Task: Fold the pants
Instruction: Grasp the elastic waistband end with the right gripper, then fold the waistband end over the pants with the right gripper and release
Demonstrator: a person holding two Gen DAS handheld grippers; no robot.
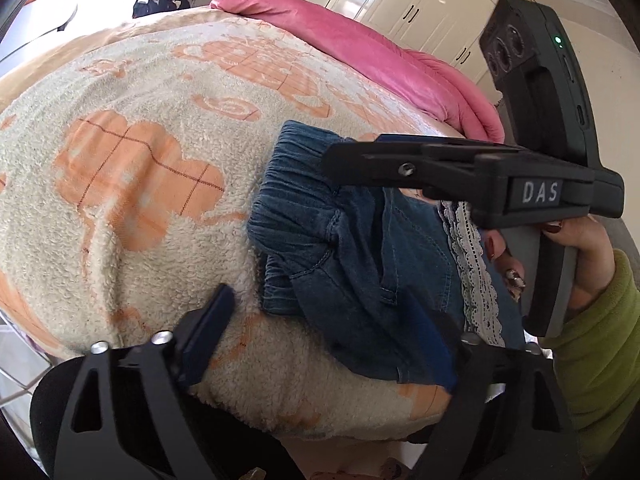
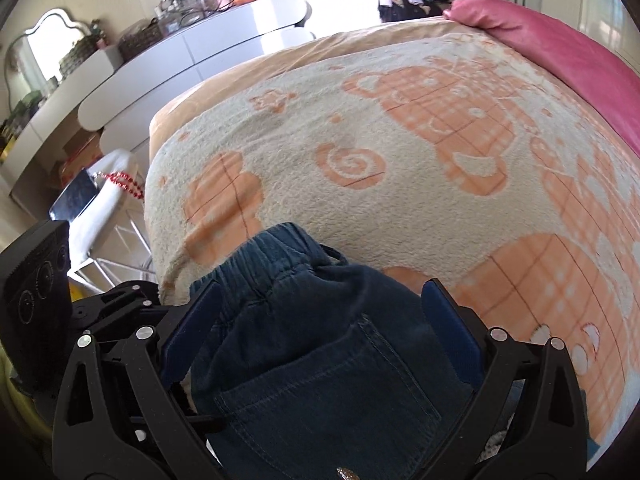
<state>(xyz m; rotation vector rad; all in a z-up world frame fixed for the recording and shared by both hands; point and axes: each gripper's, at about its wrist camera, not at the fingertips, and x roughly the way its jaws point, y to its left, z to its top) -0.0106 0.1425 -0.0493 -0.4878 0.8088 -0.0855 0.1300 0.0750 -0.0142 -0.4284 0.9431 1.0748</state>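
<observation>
Left wrist view: left gripper [image 1: 320,336] jaws wide apart, blue pads either side of the near edge of the pants [image 1: 352,264]; right pad lies against the denim, left pad sits over the blanket [image 1: 132,184], nothing pinched. Pants = folded blue denim bundle, elastic waistband pointing away from the gripper, lying on the blanket close to its near edge. White lace trim [image 1: 474,276] along the pants' right side. Right gripper [image 1: 340,152] comes in sideways over the far end of the pants, held level; its hand [image 1: 576,256] wraps the grey handle, green sleeve [image 1: 600,344] right of the pants.

Right wrist view: right gripper [image 2: 320,320] jaws wide, pants [image 2: 320,360] between the pads, back pocket up; possibly touching the left pad, hard to tell. Pink quilt [image 1: 360,40] beyond the pants at the blanket's far edge. White dresser [image 2: 160,60] off the blanket's left side.
</observation>
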